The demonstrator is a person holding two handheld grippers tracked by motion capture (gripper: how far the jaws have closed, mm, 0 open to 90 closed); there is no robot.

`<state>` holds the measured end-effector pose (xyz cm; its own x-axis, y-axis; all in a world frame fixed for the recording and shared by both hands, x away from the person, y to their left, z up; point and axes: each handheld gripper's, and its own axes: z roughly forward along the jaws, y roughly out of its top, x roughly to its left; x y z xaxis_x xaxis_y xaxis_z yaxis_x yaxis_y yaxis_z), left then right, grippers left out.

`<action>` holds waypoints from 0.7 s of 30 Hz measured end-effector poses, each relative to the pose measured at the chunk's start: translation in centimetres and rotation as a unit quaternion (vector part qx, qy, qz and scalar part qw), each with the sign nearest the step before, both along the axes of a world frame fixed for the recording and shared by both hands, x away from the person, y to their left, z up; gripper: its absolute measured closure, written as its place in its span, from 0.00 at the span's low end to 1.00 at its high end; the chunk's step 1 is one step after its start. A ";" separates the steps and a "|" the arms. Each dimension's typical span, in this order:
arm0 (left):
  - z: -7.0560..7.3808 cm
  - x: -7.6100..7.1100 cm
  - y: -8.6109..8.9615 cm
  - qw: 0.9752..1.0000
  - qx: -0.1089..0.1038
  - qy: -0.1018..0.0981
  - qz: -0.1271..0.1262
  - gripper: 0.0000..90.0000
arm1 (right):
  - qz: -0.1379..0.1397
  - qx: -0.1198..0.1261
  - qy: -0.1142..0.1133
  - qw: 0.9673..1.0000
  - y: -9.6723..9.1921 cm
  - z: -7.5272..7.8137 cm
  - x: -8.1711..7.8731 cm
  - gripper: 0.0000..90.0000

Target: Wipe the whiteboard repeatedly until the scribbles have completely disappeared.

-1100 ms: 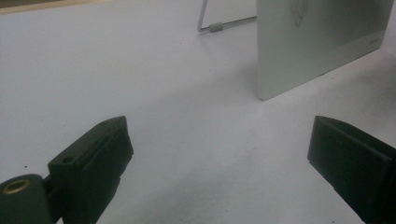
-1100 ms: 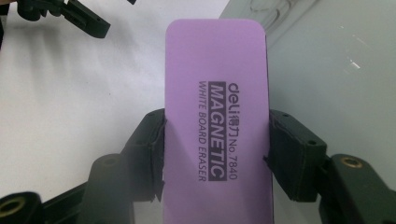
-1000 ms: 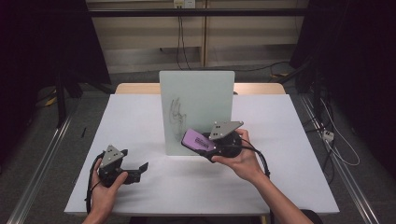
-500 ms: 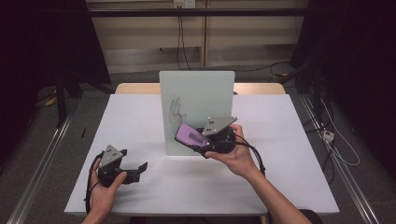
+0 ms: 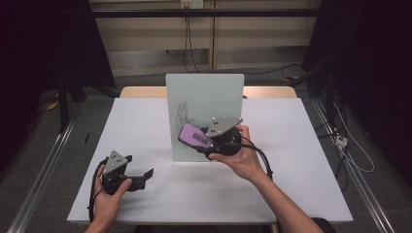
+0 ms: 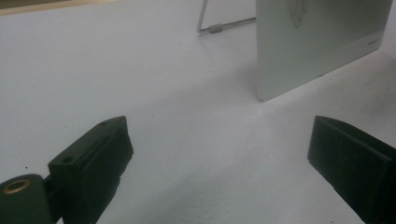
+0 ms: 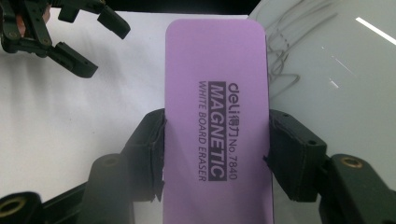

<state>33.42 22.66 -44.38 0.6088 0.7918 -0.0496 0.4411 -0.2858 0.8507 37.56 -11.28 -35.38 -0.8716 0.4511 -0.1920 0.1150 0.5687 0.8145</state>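
Covering most of the high view, a white table [image 5: 160, 126] stretched away from the person, with a strip of bare wood at its far edge. A pale whiteboard [image 5: 204, 97] stood upright near the middle of it, leaning on a thin wire stand [image 6: 205, 25] behind, and a faint grey scribble [image 5: 183, 114] marked the lower left part of its face. The same scribble [image 7: 280, 51] showed in the right gripper view, just beside the upper right corner of the eraser. The right gripper [image 5: 206, 143] was held up in front of the board's lower half, its jaws clamped on the long sides of a purple whiteboard eraser [image 5: 194, 136]; the eraser [image 7: 217, 107] bore dark printed lettering and pointed up and left toward the scribble. Whether its felt touched the board could not be told. The left gripper [image 5: 141, 175] sat low over the near left part of the table, well apart from the board, its jaws standing wide with nothing between them [image 6: 219, 172]. A black cable [image 5: 260, 158] trailed from the right gripper past the person's wrist.
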 end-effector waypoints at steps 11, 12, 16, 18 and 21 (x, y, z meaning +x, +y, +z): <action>0.0 0.0 0.0 1.000 0.001 0.000 -0.001 0.06 | 0.000 0.005 -0.008 1.000 1.3 1.4 1.2 0.46; 0.0 0.0 0.0 1.000 0.000 0.000 0.000 0.06 | -0.001 0.006 -0.009 1.000 1.4 1.6 1.3 0.46; 0.0 0.0 0.0 1.000 -0.006 0.000 0.001 0.06 | -0.005 0.006 -0.014 1.000 2.0 2.2 1.8 0.46; 0.0 0.0 0.1 1.000 -0.004 0.000 0.001 0.06 | -0.010 0.003 -0.020 1.000 2.2 2.6 2.1 0.46; 0.0 0.0 0.1 1.000 -0.006 0.000 0.001 0.06 | -0.014 -0.002 -0.025 1.000 2.6 3.0 2.6 0.46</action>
<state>33.42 22.76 -44.35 0.6070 0.7926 -0.0582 0.4416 -0.2755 0.8539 40.18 -8.63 -32.42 -0.8478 0.4746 -0.2367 0.0898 0.5683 0.8179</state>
